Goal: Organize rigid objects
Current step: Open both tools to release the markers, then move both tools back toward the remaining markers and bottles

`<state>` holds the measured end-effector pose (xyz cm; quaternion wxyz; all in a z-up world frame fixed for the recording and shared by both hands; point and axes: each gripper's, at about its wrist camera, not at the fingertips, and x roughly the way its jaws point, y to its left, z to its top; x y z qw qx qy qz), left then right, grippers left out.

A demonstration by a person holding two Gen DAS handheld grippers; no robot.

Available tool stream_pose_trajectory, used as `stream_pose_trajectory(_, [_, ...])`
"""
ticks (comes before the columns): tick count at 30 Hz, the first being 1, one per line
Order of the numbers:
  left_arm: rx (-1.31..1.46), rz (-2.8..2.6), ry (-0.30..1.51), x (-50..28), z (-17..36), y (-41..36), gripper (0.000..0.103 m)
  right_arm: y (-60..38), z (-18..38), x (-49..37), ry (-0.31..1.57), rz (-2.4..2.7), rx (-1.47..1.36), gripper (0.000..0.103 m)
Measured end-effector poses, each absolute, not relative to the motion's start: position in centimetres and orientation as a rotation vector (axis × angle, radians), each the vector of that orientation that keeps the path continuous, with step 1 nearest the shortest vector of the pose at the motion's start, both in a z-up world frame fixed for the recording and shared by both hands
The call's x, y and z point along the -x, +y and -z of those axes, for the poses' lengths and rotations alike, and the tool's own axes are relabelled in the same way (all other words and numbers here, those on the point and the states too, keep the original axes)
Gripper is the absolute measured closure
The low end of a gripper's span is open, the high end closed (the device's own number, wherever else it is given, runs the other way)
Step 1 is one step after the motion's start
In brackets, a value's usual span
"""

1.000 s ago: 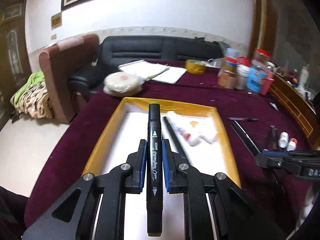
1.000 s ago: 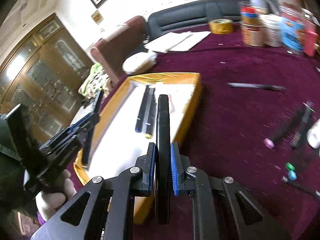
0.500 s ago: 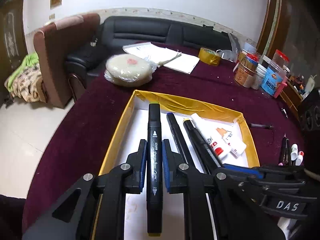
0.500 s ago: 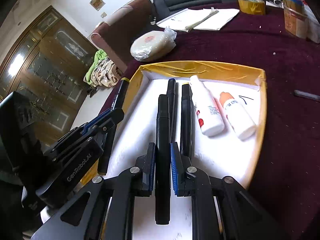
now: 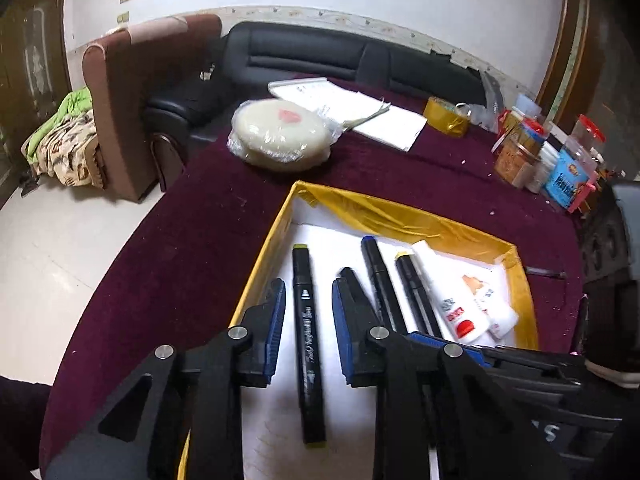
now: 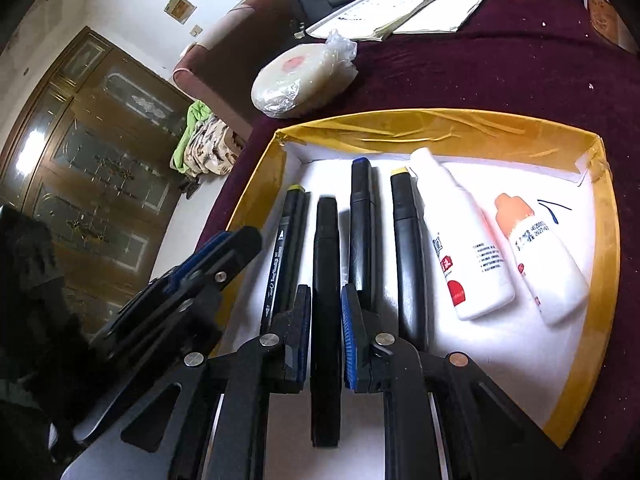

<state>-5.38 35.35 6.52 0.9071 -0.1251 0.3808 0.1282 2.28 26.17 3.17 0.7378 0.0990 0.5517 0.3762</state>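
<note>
Both grippers are tilted down over the yellow-rimmed tray [image 6: 452, 122] on the maroon table [image 5: 192, 240], side by side. The left gripper [image 5: 308, 300] has its jaws apart, and they've just been opening. The yellow-tipped marker [image 5: 306, 344] sits in the gap between the blue pads [image 5: 277, 328], but neither pad is touching it. It's lying flat on the white tray floor, pointing toward 12 o'clock, close to the tray's left wall.

The right gripper [image 6: 326, 304] is clamped on a plain black marker [image 6: 326, 280], pads tight against both sides of the barrel, tip also aimed at 12 o'clock. From the right wrist view it sits just right of the yellow-tipped one, about at 3 o'clock from it. I can't tell if it's resting on the tray floor or a hair above.

The markers are all black, chunky barrels, laid roughly parallel. Further toward 3 o'clock there's a blue-tipped marker [image 6: 362, 224], then another yellow-tipped one [image 6: 406, 248]. After that comes a white bottle with a red label [image 6: 464, 248] and a smaller bottle with an orange cap [image 6: 540, 256], both lying on their sides.

Beyond the tray at 11 o'clock is a bagged round white thing [image 5: 280, 136].
</note>
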Motion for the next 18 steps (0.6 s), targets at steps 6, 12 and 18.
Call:
stream_pose_trajectory(6, [0.186,-0.334,0.652,9.5,-10.1,31.3,0.042,22.5,-5.9,-0.1,1.088,-0.799,-0.192,0.088])
stream_pose_trajectory(12, [0.105,-0.256,0.506,14.7,-13.0,24.0,0.026,13.6,-12.5,6.2,0.738,-0.589,-0.109,0.069])
stream_pose_trajectory(18, [0.045,-0.128,0.527,15.5,-13.1,18.9,0.021,6.6,-14.1,9.4,0.578,-0.387,-0.046,0.044])
